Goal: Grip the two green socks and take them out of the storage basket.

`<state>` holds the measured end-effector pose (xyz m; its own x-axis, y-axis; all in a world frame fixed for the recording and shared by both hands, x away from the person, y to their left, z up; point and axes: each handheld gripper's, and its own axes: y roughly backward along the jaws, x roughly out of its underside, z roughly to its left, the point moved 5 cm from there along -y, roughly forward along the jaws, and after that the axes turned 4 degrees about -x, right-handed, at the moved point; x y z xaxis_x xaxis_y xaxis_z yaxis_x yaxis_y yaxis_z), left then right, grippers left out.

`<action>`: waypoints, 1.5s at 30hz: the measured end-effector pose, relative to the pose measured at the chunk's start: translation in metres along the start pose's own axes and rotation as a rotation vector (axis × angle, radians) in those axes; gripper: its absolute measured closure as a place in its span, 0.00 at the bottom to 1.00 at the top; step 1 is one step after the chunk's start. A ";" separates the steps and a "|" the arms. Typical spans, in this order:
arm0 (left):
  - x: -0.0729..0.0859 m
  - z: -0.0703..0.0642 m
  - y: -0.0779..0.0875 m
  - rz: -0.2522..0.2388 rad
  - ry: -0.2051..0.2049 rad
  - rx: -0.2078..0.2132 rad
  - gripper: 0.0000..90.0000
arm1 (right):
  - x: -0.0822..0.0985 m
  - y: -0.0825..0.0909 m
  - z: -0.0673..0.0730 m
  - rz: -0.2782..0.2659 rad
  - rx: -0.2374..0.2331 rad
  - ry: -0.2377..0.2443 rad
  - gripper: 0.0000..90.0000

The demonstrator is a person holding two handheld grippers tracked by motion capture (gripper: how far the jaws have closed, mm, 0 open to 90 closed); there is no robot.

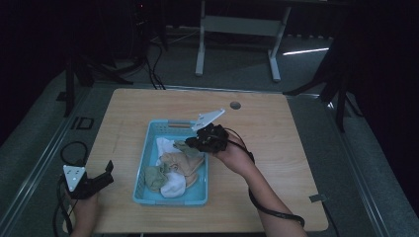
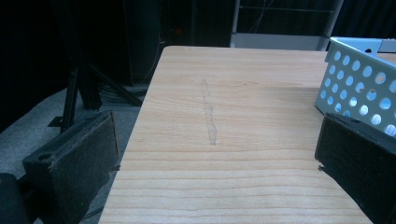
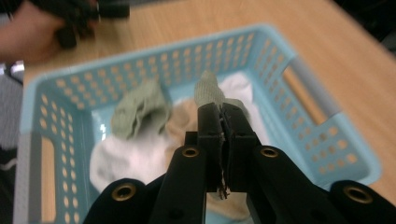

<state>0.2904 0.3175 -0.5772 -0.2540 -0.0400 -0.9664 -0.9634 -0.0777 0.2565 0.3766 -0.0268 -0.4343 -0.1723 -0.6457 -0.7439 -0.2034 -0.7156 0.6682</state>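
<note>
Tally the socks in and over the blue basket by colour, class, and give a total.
Green socks: 2, one in the basket and one pinched in the right gripper
White socks: 2
Tan socks: 1
Total: 5, as far as the heap shows

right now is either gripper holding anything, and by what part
The right gripper pinches a green sock by one end above the basket; the left gripper holds nothing.

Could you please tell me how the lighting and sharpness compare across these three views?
High view: dim, surroundings nearly black, table still readable. Left gripper view: sharp wood grain, dark background. Right gripper view: brightest, but the basket and far hand are blurred.
</note>
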 end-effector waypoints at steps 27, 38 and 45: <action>0.000 0.000 0.000 0.000 -0.005 -0.001 0.00 | 0.040 0.125 -0.072 -0.191 0.326 -0.199 0.97; 0.000 0.000 0.000 0.002 -0.003 -0.003 0.00 | 0.088 0.145 -0.095 -0.168 0.448 -0.292 0.97; 0.000 -0.001 0.000 0.001 -0.004 -0.003 0.00 | 0.121 0.151 -0.104 -0.148 0.505 -0.334 0.97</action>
<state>0.2909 0.3170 -0.5771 -0.2556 -0.0357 -0.9661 -0.9628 -0.0810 0.2577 0.4256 -0.2409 -0.4226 -0.3829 -0.3732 -0.8450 -0.6649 -0.5238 0.5326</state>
